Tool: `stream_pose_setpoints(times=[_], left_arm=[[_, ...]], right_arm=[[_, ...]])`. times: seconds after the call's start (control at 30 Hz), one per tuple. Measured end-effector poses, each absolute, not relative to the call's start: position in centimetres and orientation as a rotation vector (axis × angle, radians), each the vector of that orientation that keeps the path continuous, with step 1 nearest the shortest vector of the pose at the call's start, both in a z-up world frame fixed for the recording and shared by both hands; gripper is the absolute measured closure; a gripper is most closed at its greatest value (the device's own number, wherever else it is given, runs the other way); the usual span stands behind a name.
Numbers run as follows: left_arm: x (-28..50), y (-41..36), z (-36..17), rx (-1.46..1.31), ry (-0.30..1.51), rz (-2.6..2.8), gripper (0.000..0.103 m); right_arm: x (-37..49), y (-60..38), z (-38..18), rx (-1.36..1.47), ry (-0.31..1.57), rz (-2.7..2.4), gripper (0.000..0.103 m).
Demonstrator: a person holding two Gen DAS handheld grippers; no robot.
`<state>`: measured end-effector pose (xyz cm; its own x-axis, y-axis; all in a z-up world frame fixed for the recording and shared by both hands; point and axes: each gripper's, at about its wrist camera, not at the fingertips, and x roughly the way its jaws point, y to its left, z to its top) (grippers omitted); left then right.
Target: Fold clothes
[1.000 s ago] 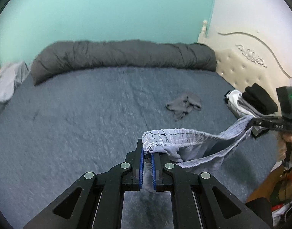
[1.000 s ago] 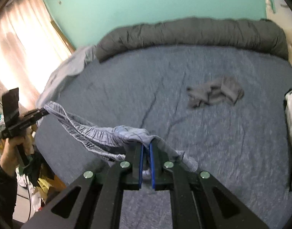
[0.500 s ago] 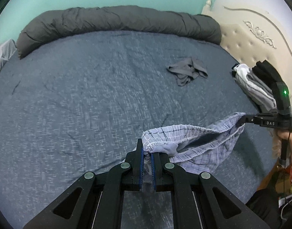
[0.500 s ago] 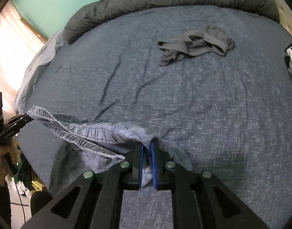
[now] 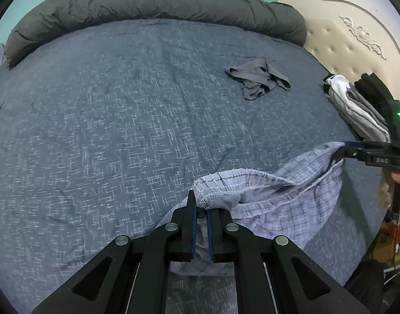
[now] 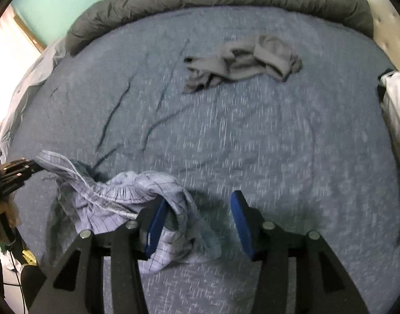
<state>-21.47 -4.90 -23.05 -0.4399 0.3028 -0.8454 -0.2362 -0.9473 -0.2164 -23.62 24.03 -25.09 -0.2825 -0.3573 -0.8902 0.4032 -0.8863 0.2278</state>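
Checked pale-blue shorts (image 5: 273,204) lie bunched near the bed's (image 5: 121,120) front edge, waistband running left to right between both tools. Left gripper (image 5: 202,225) clamps one waistband end. Right gripper (image 6: 197,225) stands spread, cloth draped over its left finger only. Grey garment (image 5: 257,78) lies well beyond.

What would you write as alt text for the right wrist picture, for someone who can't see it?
The right tool, its blue pads spread open, hangs over a blue bedspread with pale checked shorts draped against one pad. At the left edge the left tool grips the shorts' far end; a crumpled grey garment lies farther up the bed.
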Motion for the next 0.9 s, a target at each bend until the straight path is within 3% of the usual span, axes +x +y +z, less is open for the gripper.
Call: stream_pose_setpoints(times=[0.2,0.33,0.4,0.47,0.67,0.8,0.9], left_arm=[[-22.8,-5.2,-23.9,-1.466,-0.154,2.425,0.096],[-23.6,-5.0,-23.8,-1.461,-0.168,2.429,0.096],[-24.0,-5.0,-23.8,-1.457,-0.174,2.431,0.096],[-24.4,-4.9,-23.7,-1.454,-0.180,2.433,0.096],[-25.4,-4.7,-24.5,-1.458,-0.196,2.426,0.096],[-25.7,-4.6,-25.1,-1.462,-0.200,2.426,0.096],[-25.9,-4.6,-25.4,-1.459,-0.215,2.430,0.096]], right_arm=[[-25.2,24.3,-26.1,1.586,-0.086,-2.129,0.052],[-25.6,23.4,-27.4,1.659,0.015,-2.145,0.051],[-25.6,23.1,-27.8,1.681,0.082,-2.173,0.042],[-25.5,22.7,-28.2,1.694,0.148,-2.195,0.041],[-25.0,22.0,-26.0,1.460,0.138,-2.236,0.040],[-23.5,17.6,-26.5,1.378,0.402,-2.103,0.041],[-22.4,15.0,-28.0,1.366,0.495,-2.010,0.041]])
